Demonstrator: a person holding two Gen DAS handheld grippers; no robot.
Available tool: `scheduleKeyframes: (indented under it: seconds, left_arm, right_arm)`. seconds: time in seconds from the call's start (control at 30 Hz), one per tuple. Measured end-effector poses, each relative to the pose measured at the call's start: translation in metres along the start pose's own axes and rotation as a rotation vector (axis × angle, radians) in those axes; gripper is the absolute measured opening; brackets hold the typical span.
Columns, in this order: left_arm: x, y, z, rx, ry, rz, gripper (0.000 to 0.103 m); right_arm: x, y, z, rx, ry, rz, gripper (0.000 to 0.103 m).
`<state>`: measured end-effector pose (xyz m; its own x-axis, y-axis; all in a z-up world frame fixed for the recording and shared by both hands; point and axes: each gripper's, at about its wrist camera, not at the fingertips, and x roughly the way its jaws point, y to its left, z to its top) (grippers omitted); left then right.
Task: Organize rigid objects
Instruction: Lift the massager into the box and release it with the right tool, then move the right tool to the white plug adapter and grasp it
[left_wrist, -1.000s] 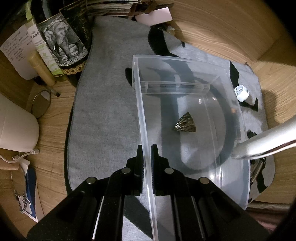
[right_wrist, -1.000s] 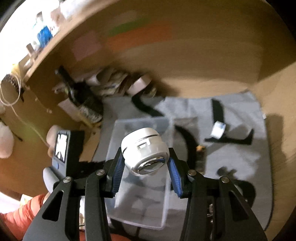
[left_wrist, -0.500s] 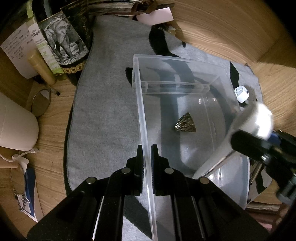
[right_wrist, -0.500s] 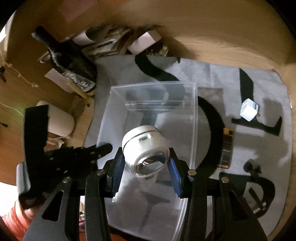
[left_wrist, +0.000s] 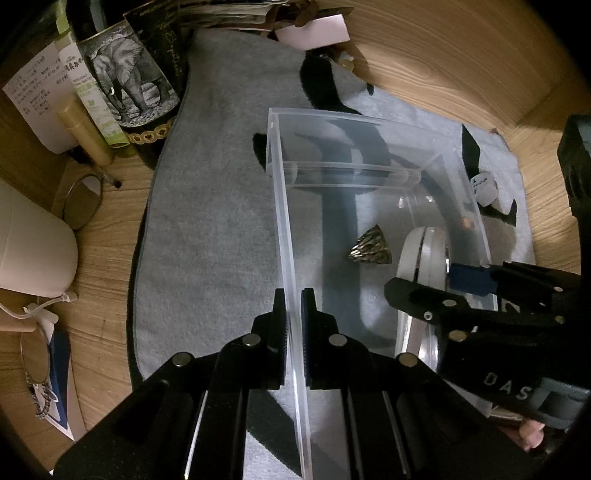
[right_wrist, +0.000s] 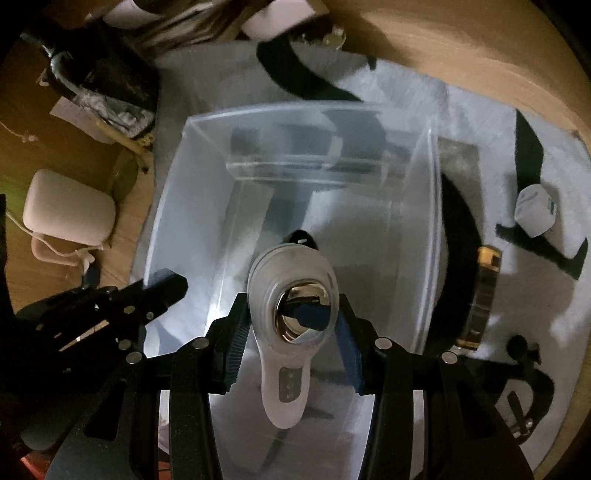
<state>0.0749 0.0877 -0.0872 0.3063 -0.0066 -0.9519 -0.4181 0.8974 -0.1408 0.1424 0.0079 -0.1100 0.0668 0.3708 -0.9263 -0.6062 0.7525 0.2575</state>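
1. Over the clear plastic bin (right_wrist: 295, 177), our right gripper (right_wrist: 293, 325) has its jaws spread beside a white handheld device (right_wrist: 291, 295) — grip uncertain.
2. Our left gripper (left_wrist: 293, 321) clamps the bin's wall — a silver cone (left_wrist: 371, 246) lies inside.

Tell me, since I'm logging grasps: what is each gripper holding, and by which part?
The left gripper pinches the clear box by its near-left wall. The right gripper has the white handheld device between its fingers at its round head; firm contact is unclear.

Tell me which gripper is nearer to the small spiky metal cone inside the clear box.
Right. The right gripper is down inside the clear box holding the white device just beside the cone; the left gripper clamps the box's side wall, farther off.
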Motion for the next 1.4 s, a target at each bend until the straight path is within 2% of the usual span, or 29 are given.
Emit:
scheduleKeyframes:
  seconds: [0.33,0.6,0.73,1.0,1.23,1.4]
  left_arm:
    - [0.000,-0.001,0.001,0.003,0.001,0.010,0.006]
    - [0.000,-0.001,0.000,0.007,0.000,0.019,0.006]
    - [0.000,-0.001,0.000,0.003,0.002,0.024,0.006]
    - [0.000,0.000,0.001,-0.028,0.015,0.028,0.006]
    - [0.001,-0.001,0.002,-0.066,0.022,0.044,0.006]
    - [0.001,-0.003,0.002,-0.077,0.022,0.064,0.006]
  right_arm:
    - [-0.005,0.005,-0.001,-0.007,0.005,0.017,0.042]
    - [-0.043,-0.005,-0.007,-0.010,-0.105,0.001,0.042]
    - [-0.065,-0.026,-0.010,0.038,-0.175,-0.024,0.043]
    - [-0.094,-0.093,-0.011,0.185,-0.253,-0.097,0.053]
    - [-0.090,-0.151,-0.008,0.290,-0.243,-0.147,0.054]
    - [-0.072,-0.173,0.001,0.304,-0.218,-0.156,0.054]
